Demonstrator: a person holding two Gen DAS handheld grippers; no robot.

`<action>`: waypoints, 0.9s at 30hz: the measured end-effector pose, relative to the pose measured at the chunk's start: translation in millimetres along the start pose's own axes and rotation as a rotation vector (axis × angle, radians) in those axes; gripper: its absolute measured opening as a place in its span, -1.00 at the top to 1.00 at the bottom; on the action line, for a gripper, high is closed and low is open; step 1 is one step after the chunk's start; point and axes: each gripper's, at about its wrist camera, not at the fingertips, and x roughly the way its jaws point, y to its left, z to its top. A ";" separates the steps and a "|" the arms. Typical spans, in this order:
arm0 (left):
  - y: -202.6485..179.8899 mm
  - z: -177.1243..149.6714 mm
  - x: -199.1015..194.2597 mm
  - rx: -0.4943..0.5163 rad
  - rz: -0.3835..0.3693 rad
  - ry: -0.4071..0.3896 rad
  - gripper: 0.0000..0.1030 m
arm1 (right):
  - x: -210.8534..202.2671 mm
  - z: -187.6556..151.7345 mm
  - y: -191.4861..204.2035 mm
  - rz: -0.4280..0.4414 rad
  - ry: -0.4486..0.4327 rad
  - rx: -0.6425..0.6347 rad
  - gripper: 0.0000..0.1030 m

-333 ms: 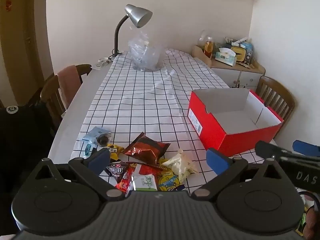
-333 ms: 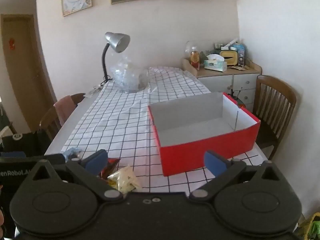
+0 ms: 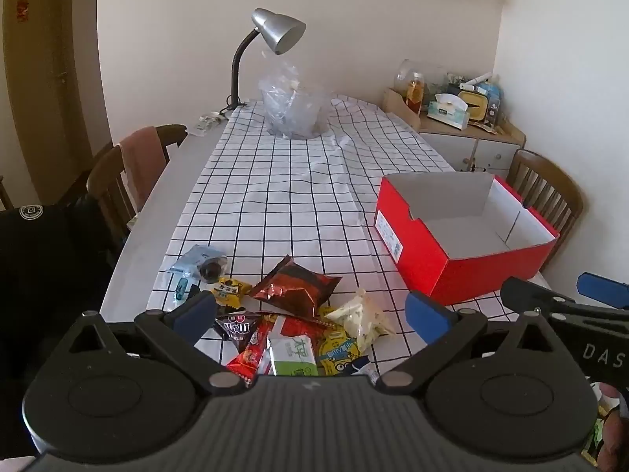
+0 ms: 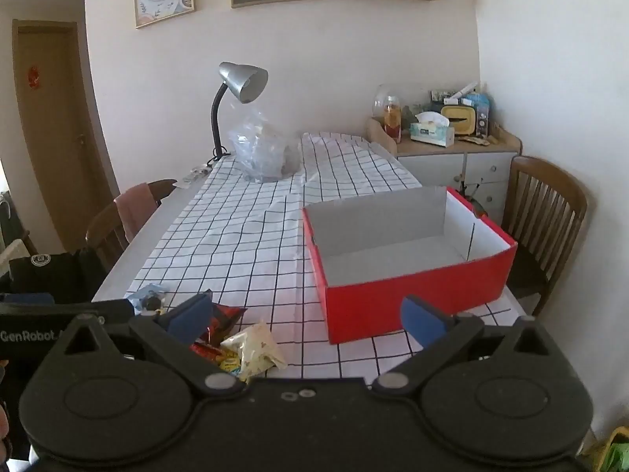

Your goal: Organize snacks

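A pile of snack packets lies on the checked tablecloth near the table's front edge: a dark red foil bag [image 3: 295, 289], a pale yellow bag [image 3: 363, 316], a green-and-white packet [image 3: 295, 356], a brown M&M's packet [image 3: 235, 328] and a blue packet [image 3: 198, 261]. An empty red box [image 3: 464, 232] stands to the right. My left gripper [image 3: 310, 312] is open and empty above the pile. My right gripper [image 4: 306, 314] is open and empty before the box [image 4: 409, 251], with the pale yellow bag [image 4: 255, 348] at its lower left.
A grey desk lamp [image 3: 275, 35] and a crumpled clear plastic bag [image 3: 293, 108] stand at the table's far end. Wooden chairs stand at the left [image 3: 125, 169] and right [image 4: 546, 204]. A sideboard [image 4: 452, 153] with a tissue box stands in the corner.
Both grippers have risen or tilted back slightly; the table and box sit a little lower in both views. Nothing on the table has moved.
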 end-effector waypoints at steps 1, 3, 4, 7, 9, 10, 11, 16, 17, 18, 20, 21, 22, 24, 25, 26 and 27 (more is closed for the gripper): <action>-1.1 0.2 -1.4 0.001 0.000 -0.001 -1.00 | -1.3 0.5 -1.0 0.001 -0.001 0.001 -1.00; -3.5 1.1 -3.9 0.000 -0.001 -0.002 -1.00 | -4.5 1.5 -3.9 0.004 -0.004 0.002 -1.00; -4.8 1.6 -4.9 0.000 0.001 -0.003 -1.00 | -6.1 1.6 -5.4 0.008 -0.005 0.000 -1.00; -5.9 2.0 -1.5 -0.006 0.011 -0.001 -1.00 | -11.8 0.5 -12.0 0.025 -0.001 -0.006 -1.00; -9.6 2.2 -1.0 -0.011 0.018 0.006 -1.00 | -12.0 -0.9 -13.3 0.025 0.004 -0.009 -1.00; -12.7 3.3 -0.5 -0.013 0.020 0.010 -1.00 | -12.1 -0.9 -15.6 0.025 0.005 -0.011 -1.00; -14.5 2.8 -0.5 -0.012 0.021 0.011 -1.00 | -13.0 -1.1 -15.9 0.026 0.004 -0.015 -1.00; -21.8 3.2 0.1 -0.017 0.036 0.027 -1.00 | -13.0 0.7 -19.5 0.030 0.007 -0.034 -1.00; -22.9 3.1 -0.6 -0.019 0.040 0.026 -1.00 | -12.6 1.4 -20.6 0.036 0.010 -0.033 -0.99; -23.7 3.0 -0.5 -0.020 0.043 0.027 -1.00 | -12.2 1.6 -21.8 0.042 0.013 -0.032 -0.99; -24.6 2.9 -1.3 -0.024 0.047 0.030 -1.00 | -11.3 1.6 -24.1 0.053 0.021 -0.029 -0.99; -25.4 2.5 -1.4 -0.027 0.049 0.033 -1.00 | -10.8 1.7 -24.5 0.058 0.025 -0.030 -0.99; -25.3 2.7 -2.5 -0.030 0.051 0.034 -1.00 | -10.2 3.0 -25.0 0.062 0.029 -0.031 -0.99; -25.5 2.8 -3.6 -0.036 0.056 0.039 -1.00 | -9.4 3.1 -25.1 0.069 0.035 -0.035 -1.00; -25.6 2.6 -3.4 -0.038 0.059 0.040 -1.00 | -9.2 2.8 -24.9 0.069 0.038 -0.037 -1.00; -25.5 2.4 -3.6 -0.042 0.061 0.042 -1.00 | -8.9 2.3 -25.3 0.070 0.042 -0.038 -1.00; -25.6 2.0 -3.8 -0.044 0.062 0.043 -1.00 | -8.7 2.2 -25.4 0.071 0.044 -0.040 -0.99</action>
